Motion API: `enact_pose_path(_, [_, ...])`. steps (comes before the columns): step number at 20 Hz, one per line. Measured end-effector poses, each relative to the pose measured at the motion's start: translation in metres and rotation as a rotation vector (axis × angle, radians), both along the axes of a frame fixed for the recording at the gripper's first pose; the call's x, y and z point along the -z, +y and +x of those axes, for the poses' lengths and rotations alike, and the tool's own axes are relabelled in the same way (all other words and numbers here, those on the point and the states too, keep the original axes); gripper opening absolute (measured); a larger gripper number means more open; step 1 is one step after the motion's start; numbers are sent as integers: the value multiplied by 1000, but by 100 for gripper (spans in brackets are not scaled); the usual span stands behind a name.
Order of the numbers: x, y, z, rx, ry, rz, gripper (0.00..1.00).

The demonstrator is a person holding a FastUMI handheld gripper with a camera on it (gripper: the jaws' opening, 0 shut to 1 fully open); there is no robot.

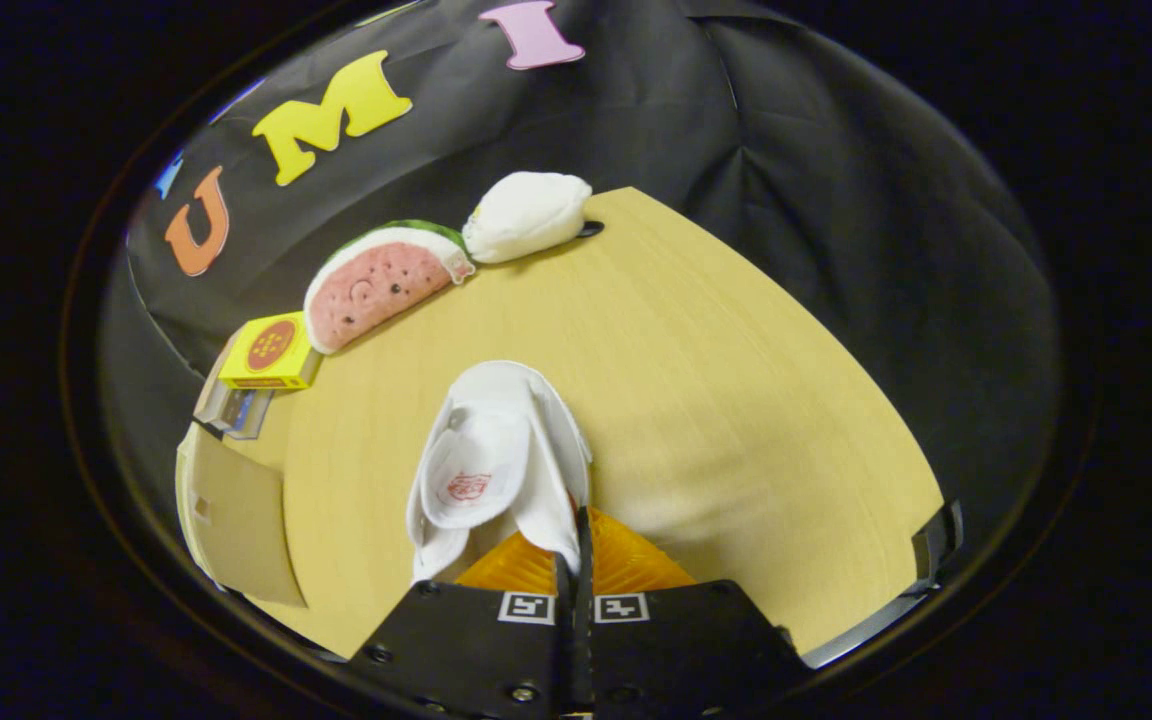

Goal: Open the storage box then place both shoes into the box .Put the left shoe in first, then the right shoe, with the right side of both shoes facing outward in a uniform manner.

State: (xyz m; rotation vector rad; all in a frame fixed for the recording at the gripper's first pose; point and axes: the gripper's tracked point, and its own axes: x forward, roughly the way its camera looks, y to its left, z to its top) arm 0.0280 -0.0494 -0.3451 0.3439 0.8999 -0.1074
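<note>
A white shoe (pixel 491 470) hangs just ahead of my fingers above the wooden table (pixel 736 400), its opening turned toward me and a red mark on its insole. My gripper (pixel 581 555) is shut on the shoe's side wall near the heel, and the two fingers sit almost together with the thin white edge pinched between them. To the left of the shoe, at the table's near left corner, stands a brown panel of the storage box (pixel 236 525); I cannot see inside it.
Along the table's far left edge lie a watermelon-slice plush (pixel 376 285), a white plush (pixel 526 215), a yellow carton (pixel 269 352) and a small pack (pixel 234 410) beside it. A wide stretch of bare tabletop lies to the right of the shoe.
</note>
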Motion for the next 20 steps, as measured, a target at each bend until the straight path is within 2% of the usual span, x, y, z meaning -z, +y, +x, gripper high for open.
enact_pose_path(9, [-97, 182, -44, -33, -63, 45, 0])
enact_pose_path(13, [-135, 272, -47, -39, -120, 64, 0])
enact_pose_path(16, [-146, 334, -44, -51, -147, 70, 0])
enact_pose_path(20, [-127, 396, -47, -46, -124, 73, 0])
